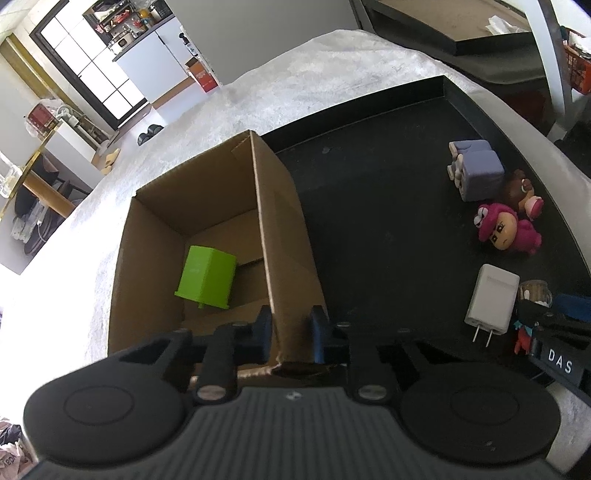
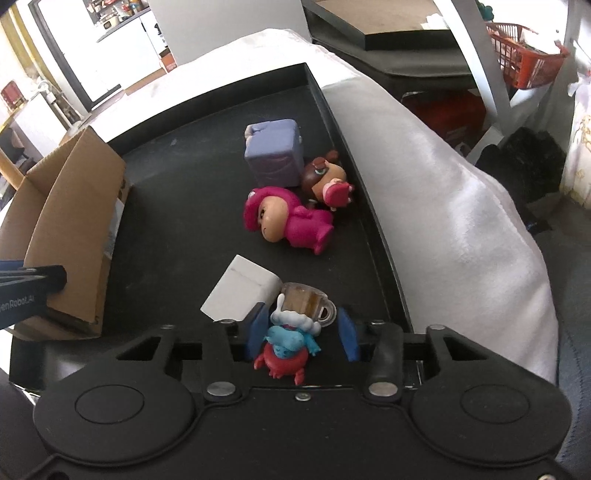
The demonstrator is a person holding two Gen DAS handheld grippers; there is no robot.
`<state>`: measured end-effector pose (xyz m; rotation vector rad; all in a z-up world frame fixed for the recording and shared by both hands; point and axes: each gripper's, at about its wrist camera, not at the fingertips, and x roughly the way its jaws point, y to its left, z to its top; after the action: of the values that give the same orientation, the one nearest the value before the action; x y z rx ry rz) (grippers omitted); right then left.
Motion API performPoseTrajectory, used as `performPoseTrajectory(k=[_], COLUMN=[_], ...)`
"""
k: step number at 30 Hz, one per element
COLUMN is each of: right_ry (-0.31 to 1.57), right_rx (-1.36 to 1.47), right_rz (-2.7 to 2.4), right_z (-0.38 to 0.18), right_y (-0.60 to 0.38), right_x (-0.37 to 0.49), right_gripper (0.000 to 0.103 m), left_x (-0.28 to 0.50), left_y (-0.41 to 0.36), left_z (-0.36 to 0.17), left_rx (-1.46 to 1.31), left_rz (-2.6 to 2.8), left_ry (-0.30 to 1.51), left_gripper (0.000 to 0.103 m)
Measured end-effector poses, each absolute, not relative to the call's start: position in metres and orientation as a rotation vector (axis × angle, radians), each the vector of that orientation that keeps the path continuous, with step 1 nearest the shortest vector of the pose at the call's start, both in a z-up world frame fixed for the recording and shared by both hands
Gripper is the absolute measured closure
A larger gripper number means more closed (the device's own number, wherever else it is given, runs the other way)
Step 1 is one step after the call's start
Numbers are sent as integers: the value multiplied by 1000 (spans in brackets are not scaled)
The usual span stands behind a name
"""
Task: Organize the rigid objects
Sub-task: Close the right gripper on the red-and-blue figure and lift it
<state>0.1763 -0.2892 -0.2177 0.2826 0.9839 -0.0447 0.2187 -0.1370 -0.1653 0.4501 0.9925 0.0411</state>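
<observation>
An open cardboard box (image 1: 221, 206) stands at the left edge of a black tray (image 1: 369, 221), with a green block (image 1: 207, 277) lying inside it. My left gripper (image 1: 291, 332) is shut on the box's right wall, one blue pad inside and one outside. In the right wrist view my right gripper (image 2: 302, 334) is shut on a small blue-and-red figure (image 2: 288, 343) with a white hat and a clear mug. Just beyond it lie a white charger (image 2: 243, 291), a pink figure (image 2: 291, 221), a brown-haired doll (image 2: 328, 181) and a purple cube (image 2: 275, 155).
The tray rests on a white cloth-covered surface (image 2: 443, 184) that falls away on the right. An orange basket (image 2: 524, 62) and a dark table (image 2: 388, 22) lie beyond. The box (image 2: 74, 221) with my left gripper on it bounds the tray's left side.
</observation>
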Motion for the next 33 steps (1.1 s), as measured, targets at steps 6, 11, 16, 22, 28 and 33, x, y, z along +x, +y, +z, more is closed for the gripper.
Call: performPoseTrajectory(k=[6, 11, 16, 22, 28, 33], right_ry=[958, 940, 948, 973, 997, 995], right_rx=[251, 240, 230, 214, 177, 139], right_rz=[-53, -32, -48, -54, -62, -58], right_z=[-217, -216, -214, -218, -225, -225], right_y=[-289, -288, -284, -279, -275, -270], right_x=[177, 177, 175, 173, 175, 174], right_gripper=[74, 74, 61, 59, 59, 59], left_x=[217, 217, 217, 217, 217, 217], left_y=[-137, -136, -135, -134, -134, -133], left_z=[-166, -166, -165, -165, -166, -165], left_rx=[449, 450, 446, 442, 438, 433], left_rz=[35, 34, 33, 27, 29, 27], left_ry=[991, 991, 992, 990, 992, 990], left_gripper=[84, 84, 84, 84, 84, 84])
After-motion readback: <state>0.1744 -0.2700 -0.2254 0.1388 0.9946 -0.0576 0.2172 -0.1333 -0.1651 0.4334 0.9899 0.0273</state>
